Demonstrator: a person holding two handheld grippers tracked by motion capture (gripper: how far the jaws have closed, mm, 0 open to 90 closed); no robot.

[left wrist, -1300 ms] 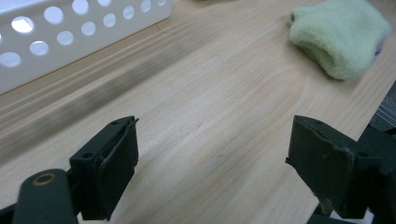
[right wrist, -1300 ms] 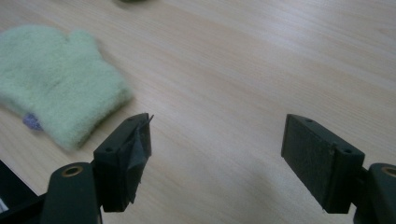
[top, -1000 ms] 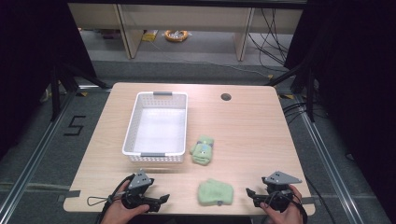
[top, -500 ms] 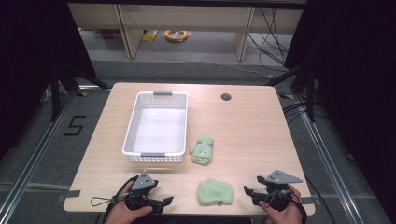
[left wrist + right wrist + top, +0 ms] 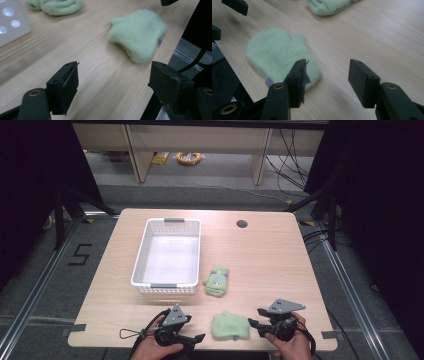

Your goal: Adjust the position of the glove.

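Two grippers, left and right, flank the near mitten with jaws apart, touching nothing; another mitten lies just beyond it.

High view looks down from above; both gripper views, close and low, share the mitten.

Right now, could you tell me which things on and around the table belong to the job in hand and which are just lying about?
In the job:
- near green mitten, between both open grippers
- left gripper
- right gripper
- likely the second green mitten and the white basket

Lying about:
- orange coil on the floor
- cables behind the table
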